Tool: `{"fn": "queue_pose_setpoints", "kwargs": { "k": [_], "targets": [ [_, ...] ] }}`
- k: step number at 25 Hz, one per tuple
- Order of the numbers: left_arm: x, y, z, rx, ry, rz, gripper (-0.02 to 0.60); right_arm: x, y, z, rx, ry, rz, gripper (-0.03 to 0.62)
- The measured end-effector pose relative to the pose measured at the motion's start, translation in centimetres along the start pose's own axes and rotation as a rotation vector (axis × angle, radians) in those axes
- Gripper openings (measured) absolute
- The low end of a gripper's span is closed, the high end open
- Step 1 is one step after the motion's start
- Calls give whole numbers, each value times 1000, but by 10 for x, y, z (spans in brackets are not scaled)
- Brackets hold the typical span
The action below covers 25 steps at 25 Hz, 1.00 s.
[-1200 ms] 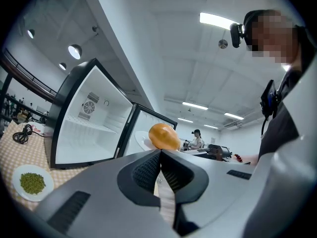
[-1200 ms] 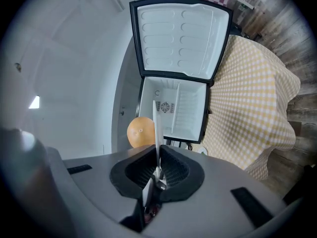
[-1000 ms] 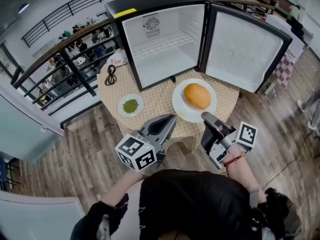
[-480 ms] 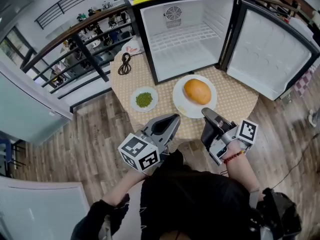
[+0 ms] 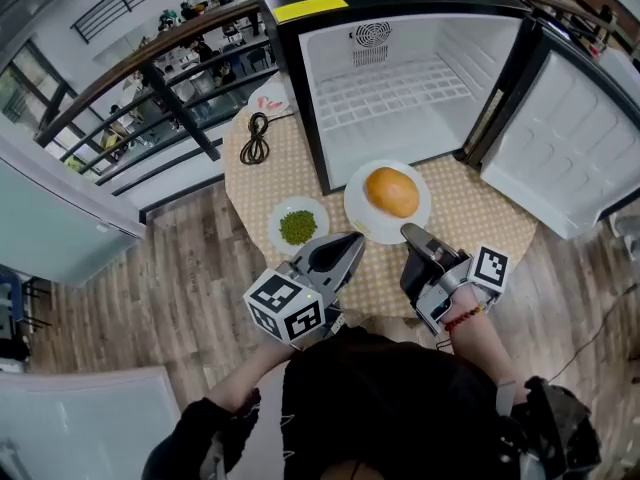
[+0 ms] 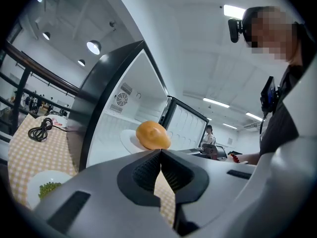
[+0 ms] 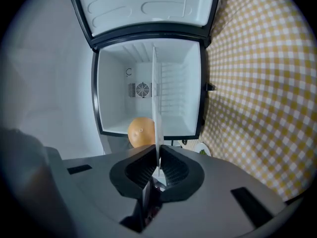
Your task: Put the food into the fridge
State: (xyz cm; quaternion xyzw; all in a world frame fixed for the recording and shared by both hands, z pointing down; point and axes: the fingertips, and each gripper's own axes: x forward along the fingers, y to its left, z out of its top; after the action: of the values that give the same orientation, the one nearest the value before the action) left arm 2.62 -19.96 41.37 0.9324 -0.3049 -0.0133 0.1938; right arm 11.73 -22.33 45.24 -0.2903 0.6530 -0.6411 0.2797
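Right gripper (image 7: 157,155): jaws pinch the near rim of the white plate (image 5: 362,218).
Left gripper (image 6: 160,151): jaws pressed together with nothing between them, tips near the plate's left edge.
Food: an orange bun (image 5: 392,191) lies on the plate.
Small dish (image 5: 297,226): green peas, left of the plate.
Table (image 5: 470,218): checked cloth.
Fridge (image 5: 400,98): just behind the plate, door wide open.

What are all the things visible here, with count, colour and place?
Fridge: one, black, door open, behind the plates.
Table: one, round, yellow-checked cloth.
Large plate: one, white, before the fridge.
Bun: one, orange, on the large plate.
Small plate: one, white, with green peas, left of the large plate.
Cable: one, black, coiled, table's left edge.
Left gripper: one, grey, shut, by the large plate.
Right gripper: one, grey, shut on the large plate's rim.
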Motion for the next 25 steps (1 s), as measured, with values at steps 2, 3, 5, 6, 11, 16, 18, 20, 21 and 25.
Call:
{"fn": "queue_pose_setpoints", "kwargs": {
  "k": [2, 3, 5, 6, 11, 16, 18, 20, 21, 25],
  "targets": [
    [7, 13, 2, -3, 9, -2, 11, 16, -7, 9, 8, 5, -12, 29],
    [7, 16, 3, -4, 12, -2, 11, 21, -8, 11, 11, 6, -17, 28],
    [6, 20, 5, -7, 15, 0, 11, 30, -10, 14, 10, 9, -30, 28],
    [6, 24, 6, -11, 17, 2, 11, 35, -11, 16, 5, 9, -42, 28],
    [10, 49, 8, -30, 34, 10, 11, 62, -23, 30, 5, 1, -87, 29],
    [17, 69, 13, -33, 43, 2, 11, 82, -31, 40, 24, -14, -107, 29],
    [19, 74, 14, -30, 48, -5, 11, 87, -34, 44, 25, -22, -115, 29],
    [20, 78, 15, -28, 52, -11, 11, 90, -37, 46, 26, -27, -124, 29],
    [21, 80, 15, -28, 53, -12, 11, 92, -38, 47, 27, -29, -127, 29],
    [23, 89, 13, -31, 54, -8, 11, 101, -42, 53, 35, -35, -131, 29]
  ]
}}
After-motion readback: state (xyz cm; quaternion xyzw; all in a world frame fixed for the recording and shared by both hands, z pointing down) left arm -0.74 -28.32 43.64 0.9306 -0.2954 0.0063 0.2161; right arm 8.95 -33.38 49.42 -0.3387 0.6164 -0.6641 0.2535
